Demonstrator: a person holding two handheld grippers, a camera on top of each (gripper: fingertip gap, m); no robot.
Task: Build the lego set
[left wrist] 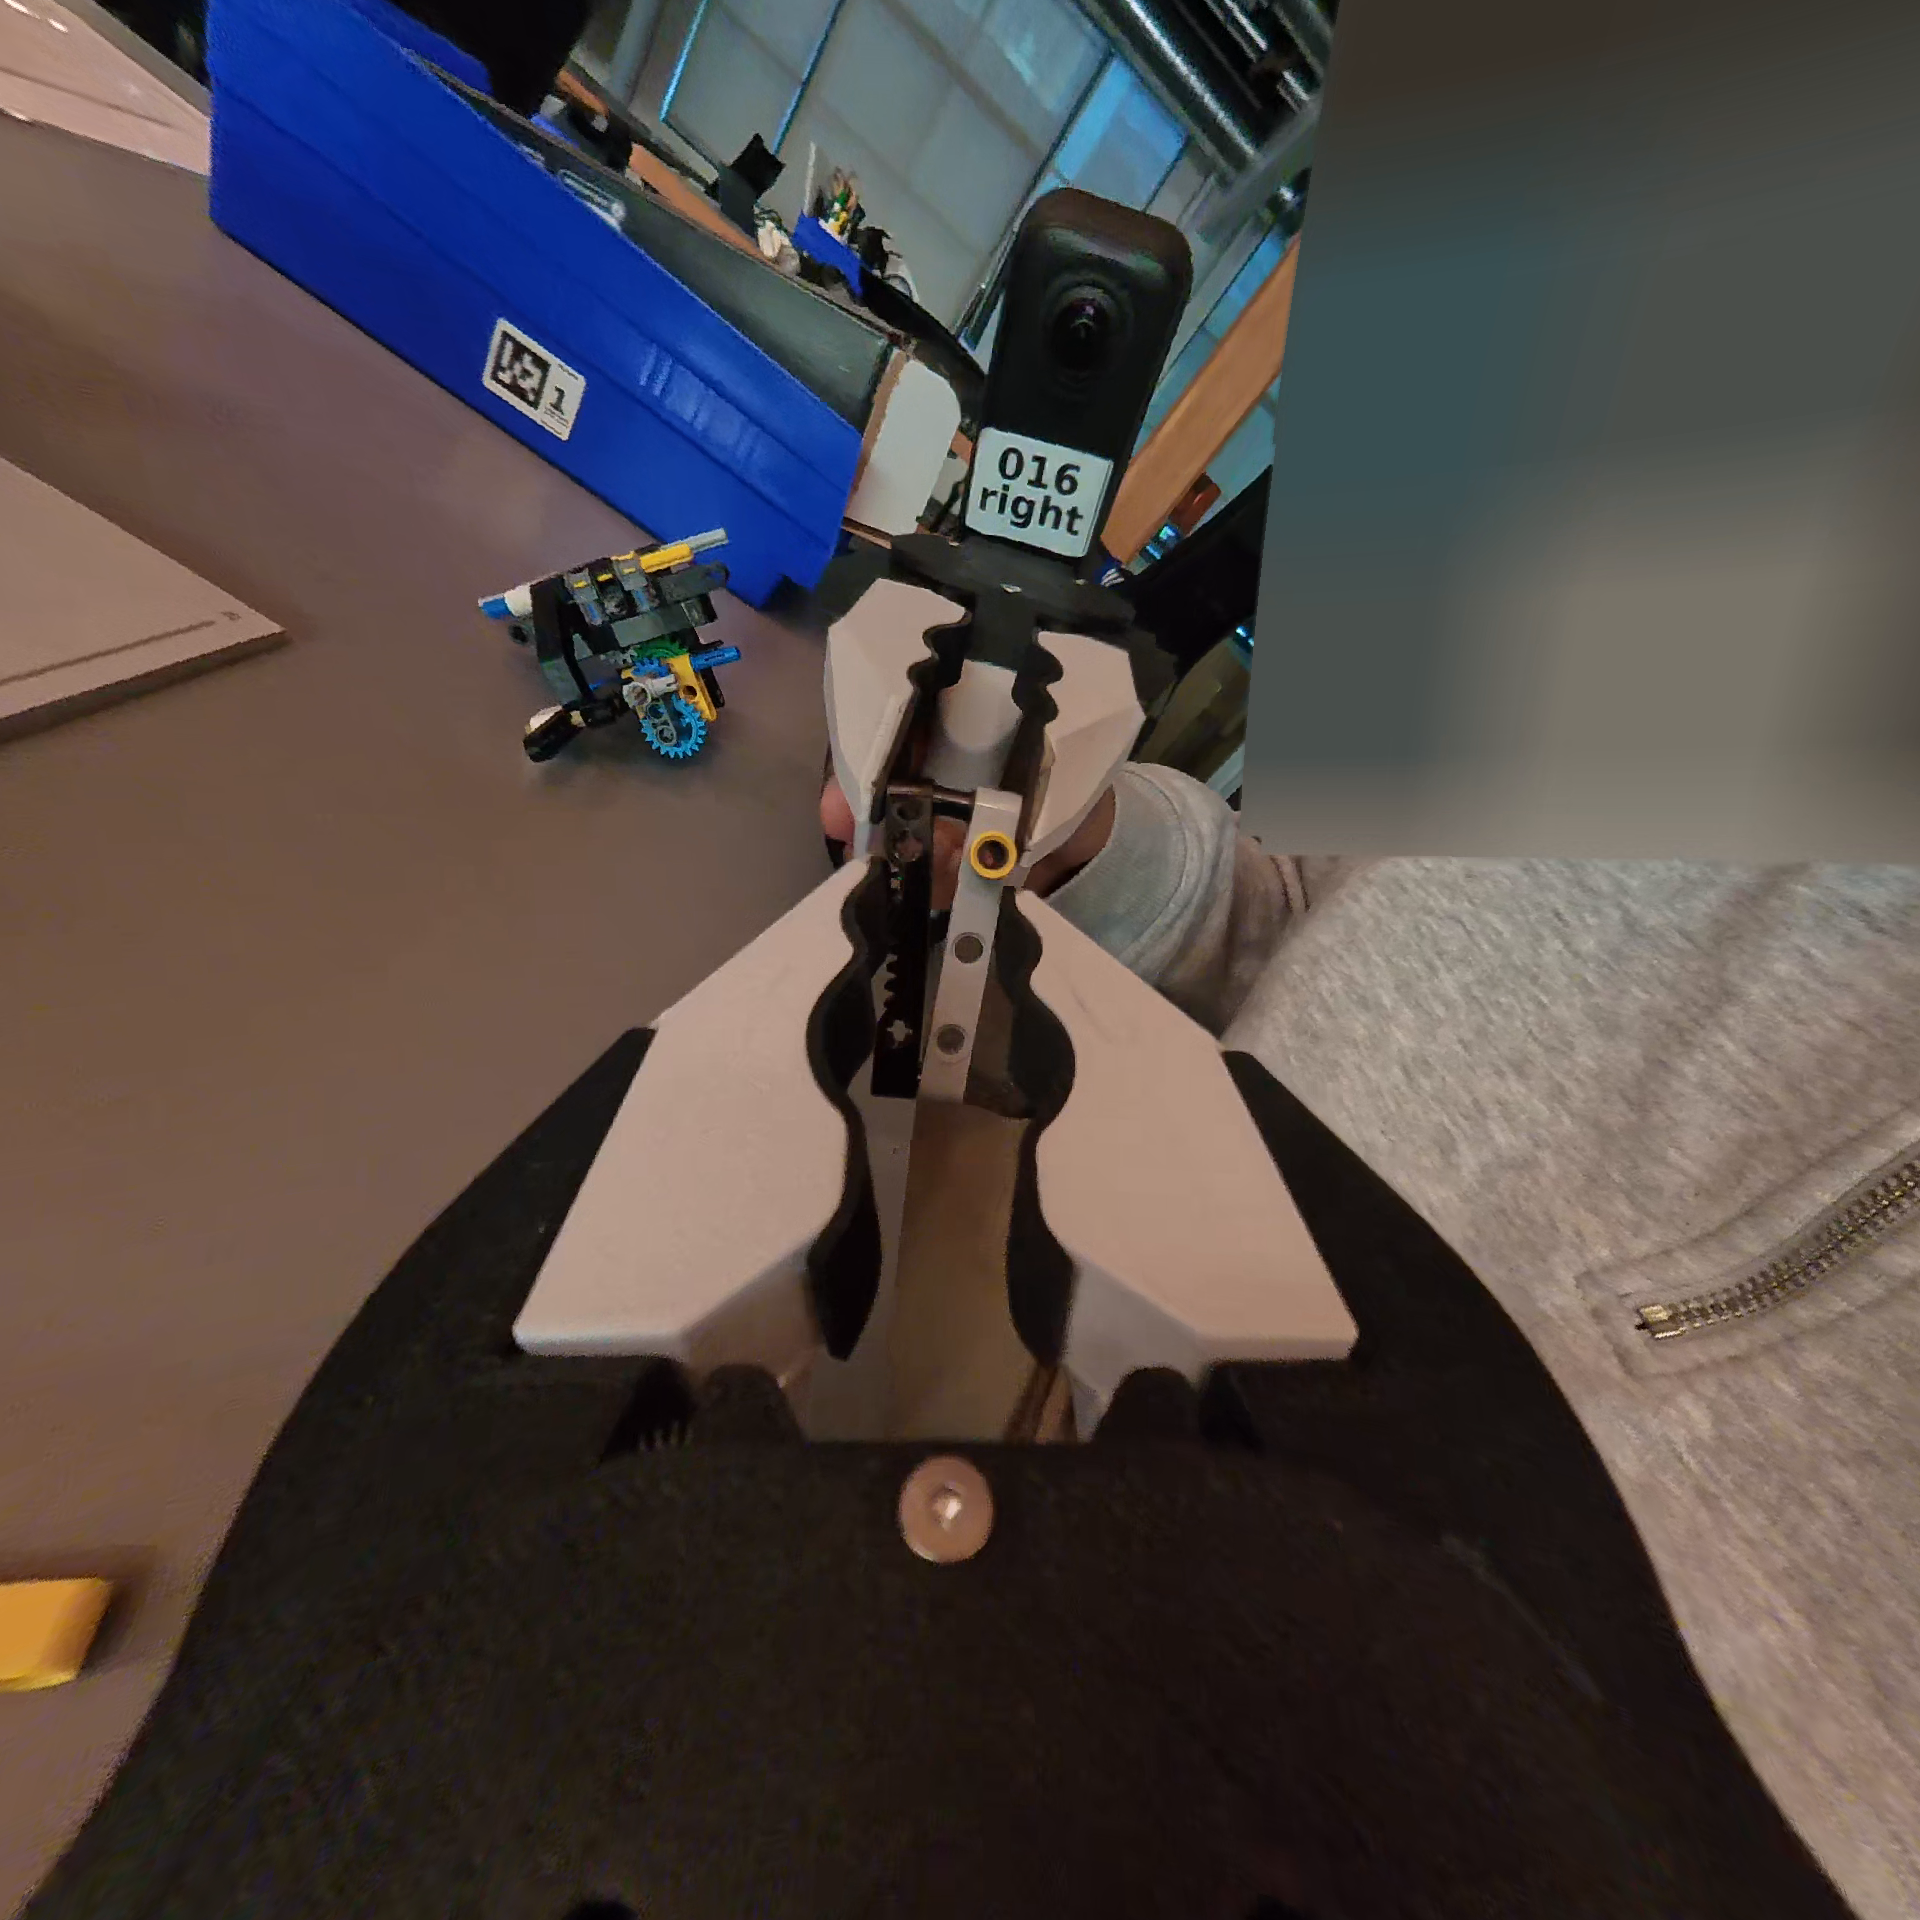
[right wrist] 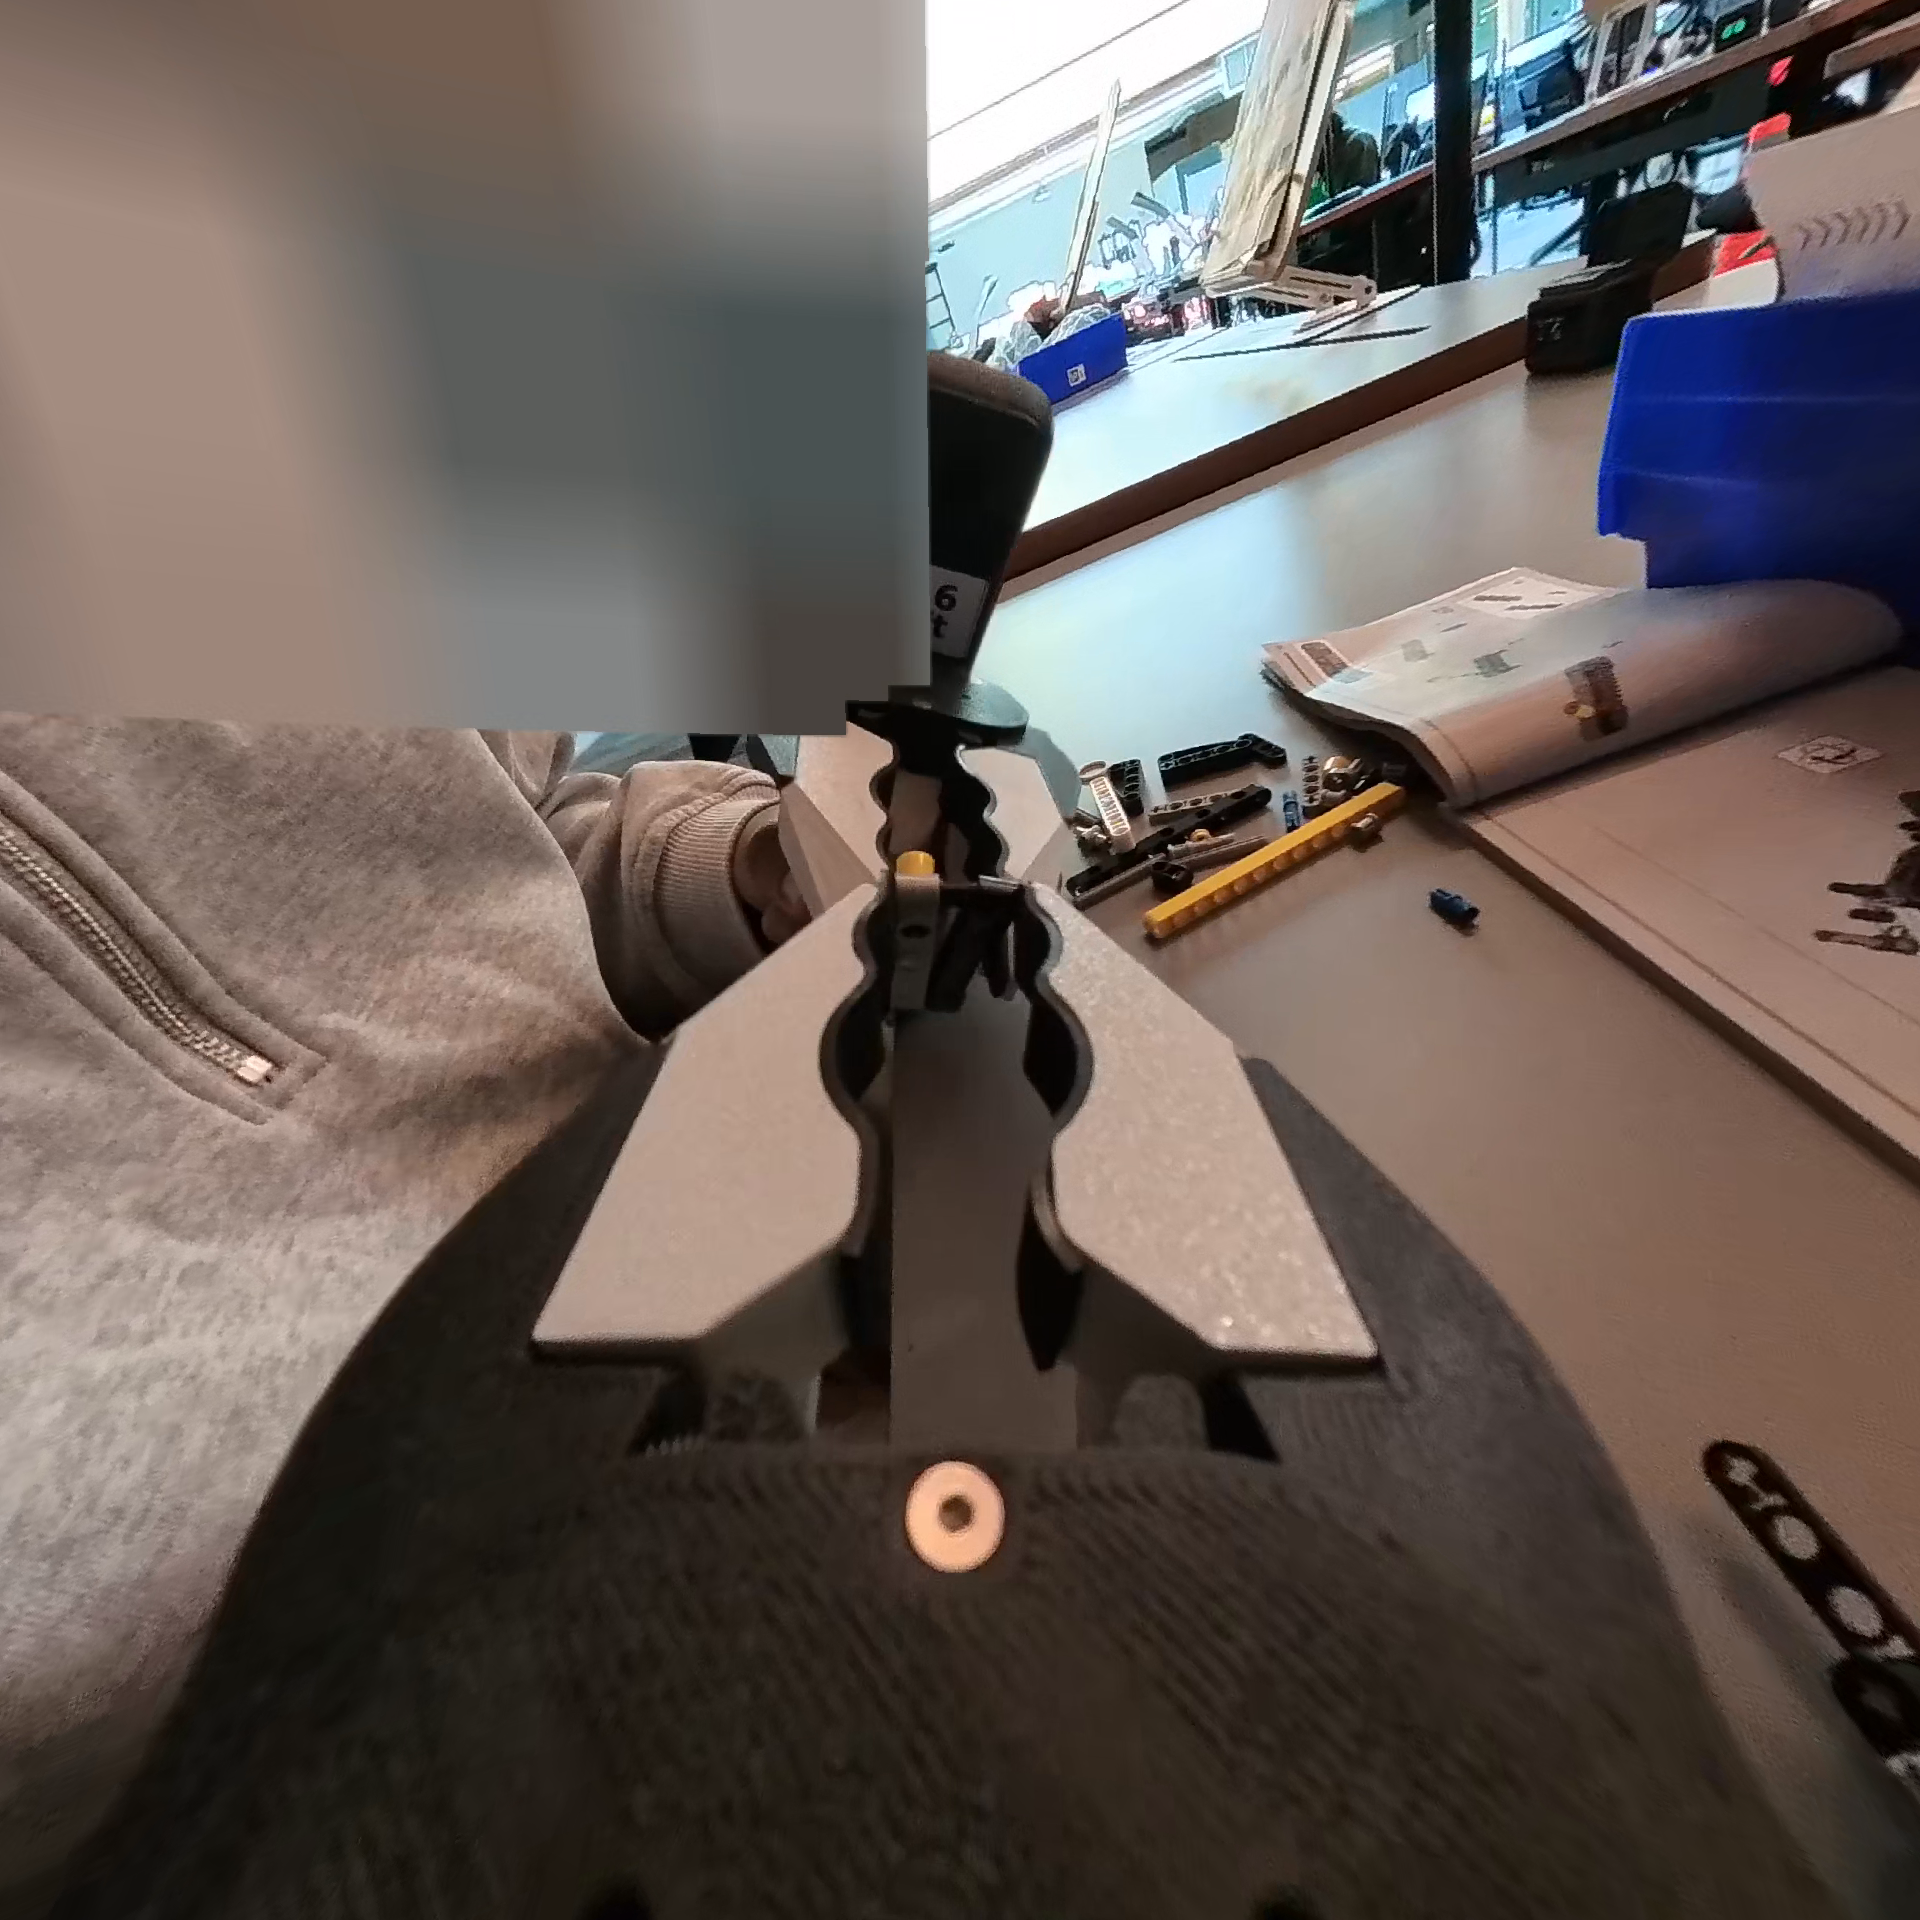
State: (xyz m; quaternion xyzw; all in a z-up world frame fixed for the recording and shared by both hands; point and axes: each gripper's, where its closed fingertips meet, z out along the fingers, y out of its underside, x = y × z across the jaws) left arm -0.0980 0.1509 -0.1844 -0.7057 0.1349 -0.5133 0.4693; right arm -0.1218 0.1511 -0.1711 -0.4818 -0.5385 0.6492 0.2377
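A grey beam (left wrist: 964,966) with a yellow pin (left wrist: 992,854) and a black beam (left wrist: 902,977) sit side by side, held in mid-air. A small geared model (left wrist: 623,644) rests on the table. Loose parts (right wrist: 1195,821) and a long yellow beam (right wrist: 1273,860) lie beside a booklet (right wrist: 1558,675).

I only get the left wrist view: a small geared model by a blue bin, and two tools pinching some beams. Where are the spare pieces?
Observer: The right wrist view shows a pile of loose parts, black and grey, lying on the table.
Operator: Anything colourful among them?
Observer: A long yellow beam lies along the pile's near edge.
Operator: Are there any instructions around?
Observer: Yes, an open booklet lies just past the pile.
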